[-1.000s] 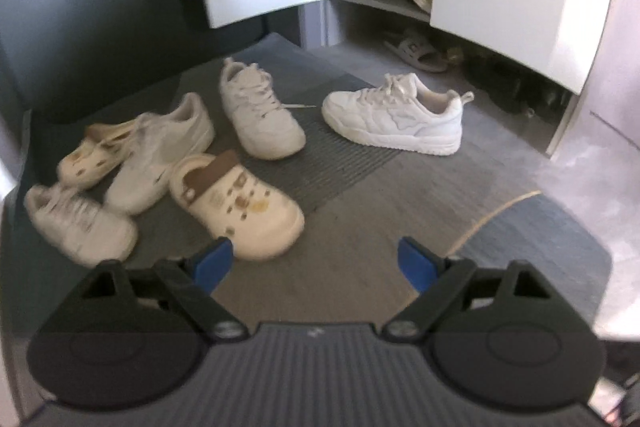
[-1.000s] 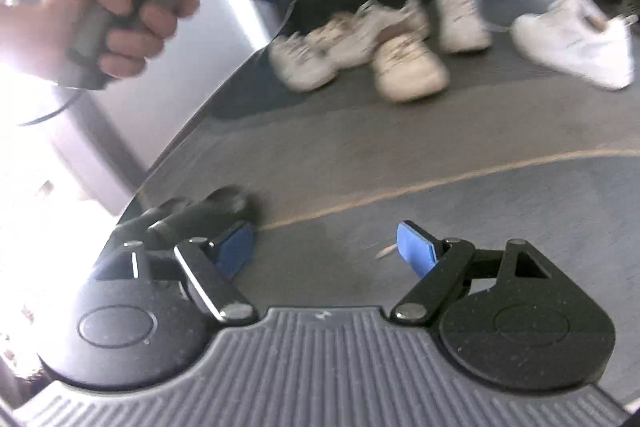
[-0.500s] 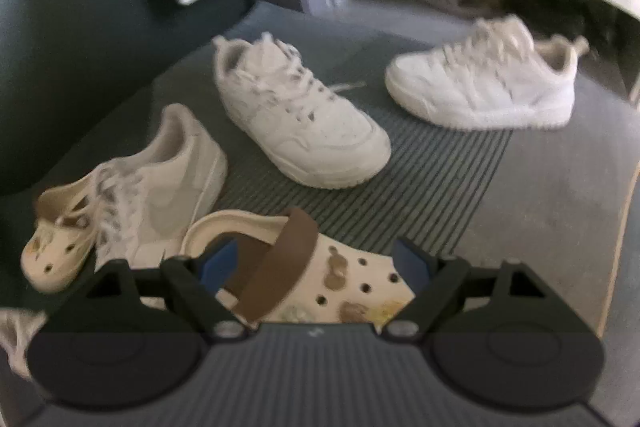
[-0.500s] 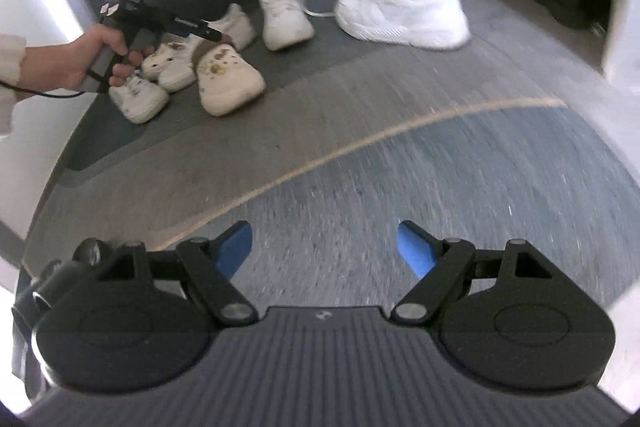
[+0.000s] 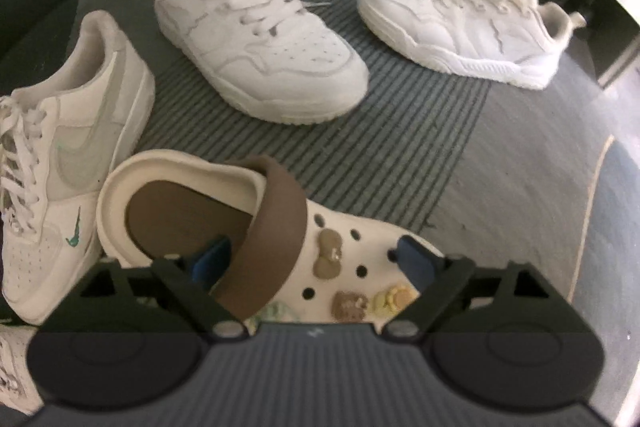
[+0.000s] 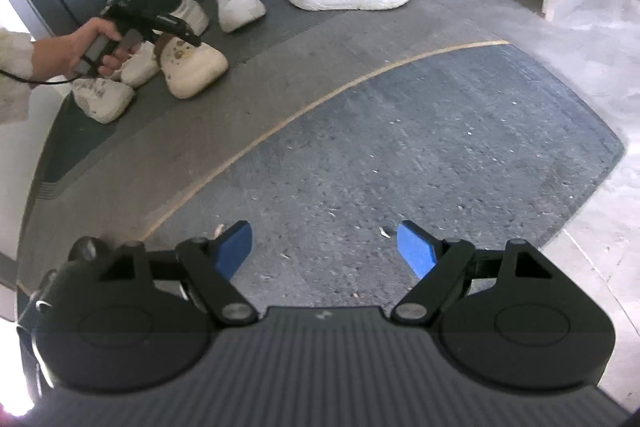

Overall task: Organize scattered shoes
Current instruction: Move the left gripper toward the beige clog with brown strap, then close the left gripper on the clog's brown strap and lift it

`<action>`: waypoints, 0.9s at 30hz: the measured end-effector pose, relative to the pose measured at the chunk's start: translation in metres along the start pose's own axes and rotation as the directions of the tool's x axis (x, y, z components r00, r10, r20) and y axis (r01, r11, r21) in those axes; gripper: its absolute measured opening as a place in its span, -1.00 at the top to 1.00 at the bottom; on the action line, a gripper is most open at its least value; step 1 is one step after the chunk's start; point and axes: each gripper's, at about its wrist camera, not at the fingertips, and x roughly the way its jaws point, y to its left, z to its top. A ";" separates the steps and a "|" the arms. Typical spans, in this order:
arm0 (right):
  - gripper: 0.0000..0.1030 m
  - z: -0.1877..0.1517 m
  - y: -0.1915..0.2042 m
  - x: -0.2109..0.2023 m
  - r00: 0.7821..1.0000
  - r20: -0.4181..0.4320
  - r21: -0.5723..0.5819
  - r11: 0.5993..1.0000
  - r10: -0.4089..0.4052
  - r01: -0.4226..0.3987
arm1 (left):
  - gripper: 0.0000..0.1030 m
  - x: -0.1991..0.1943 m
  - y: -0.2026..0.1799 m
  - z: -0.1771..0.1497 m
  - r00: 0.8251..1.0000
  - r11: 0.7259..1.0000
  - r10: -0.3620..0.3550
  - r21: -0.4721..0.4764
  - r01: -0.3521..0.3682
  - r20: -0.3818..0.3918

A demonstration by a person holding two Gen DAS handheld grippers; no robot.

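Down at 6 o'clock of the left wrist view, the left gripper (image 5: 312, 259) is straddling the cream clog (image 5: 256, 227), one blue pad dipping into the foot opening under the brown strap (image 5: 272, 231), the other sitting outside on the toe side by the charms. Its jaws have just been closing in, but I'm not seeing the pads pressing yet, so I'm calling it loose around the clog rather than gripping. Going across the strap area is making sense to me: that's the narrow bit a two-finger thing can actually pinch.

The clog is lying on the grey mat (image 5: 400, 155), touching the grey-swoosh sneaker (image 5: 72, 155) at 9 o'clock. Two white sneakers are sitting apart at 12 (image 5: 256, 39) and 2 o'clock (image 5: 468, 31).

The right gripper (image 6: 324, 247) is hanging spread wide and empty over the blue carpet (image 6: 400, 147), probably just waiting its turn, well apart from the pile at 10 o'clock.
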 end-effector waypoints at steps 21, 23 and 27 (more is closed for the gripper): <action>-0.59 0.033 -0.026 0.028 0.992 0.106 0.013 0.997 0.073 -0.075 | 0.68 -0.077 -0.040 -0.036 0.989 0.985 -0.091 -0.134 0.107 0.120; -0.59 0.038 -0.030 0.031 0.988 0.125 0.026 0.995 0.088 -0.091 | 0.67 -0.085 -0.057 -0.041 0.988 0.984 -0.097 -0.135 0.113 0.117; -0.59 0.051 -0.037 0.036 0.979 0.178 0.070 0.991 0.099 -0.113 | 0.74 -0.101 -0.103 -0.059 0.987 0.975 -0.106 -0.184 0.128 0.124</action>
